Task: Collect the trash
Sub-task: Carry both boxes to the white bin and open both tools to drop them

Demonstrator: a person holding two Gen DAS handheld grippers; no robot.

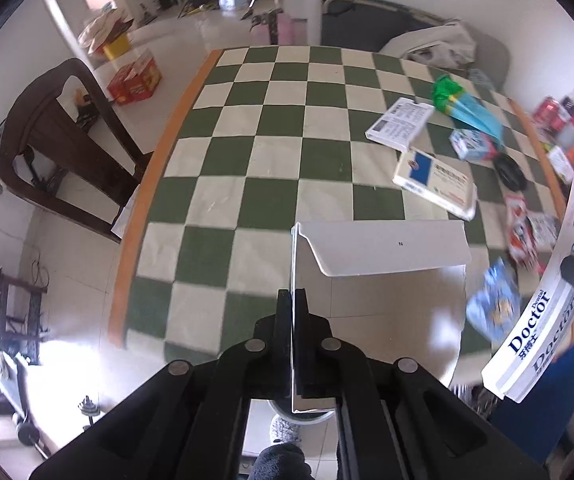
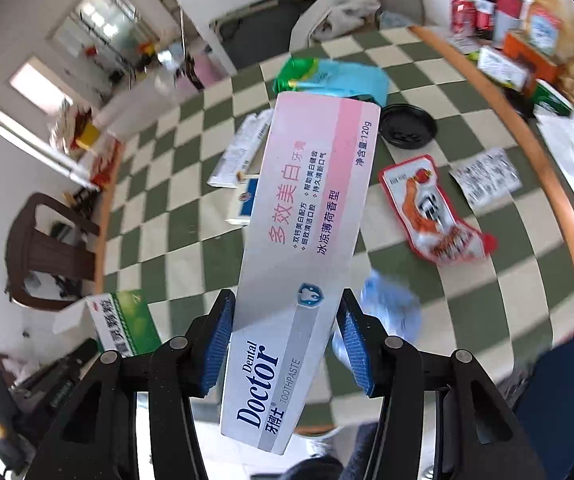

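My right gripper (image 2: pixel 285 332) is shut on a white and pink Doctor toothpaste box (image 2: pixel 303 248), held above the checkered table; the box also shows at the right in the left wrist view (image 1: pixel 547 312). My left gripper (image 1: pixel 293 300) is shut on the thin wall of an open cardboard box (image 1: pixel 375 292), seen as the green box (image 2: pixel 125 320) in the right wrist view. On the table lie a red snack packet (image 2: pixel 431 212), a blue wrapper (image 2: pixel 391 312), a black lid (image 2: pixel 407 126), a green and blue bag (image 2: pixel 327 76) and flat medicine boxes (image 1: pixel 435 184).
The green and white checkered table (image 1: pixel 247 152) has an orange edge (image 1: pixel 159 148). A dark wooden chair (image 1: pixel 63 144) stands left of it. Cans, bottles and boxes (image 2: pixel 507 12) crowd a surface at the far right. A paper slip (image 2: pixel 487 176) lies near the table's right edge.
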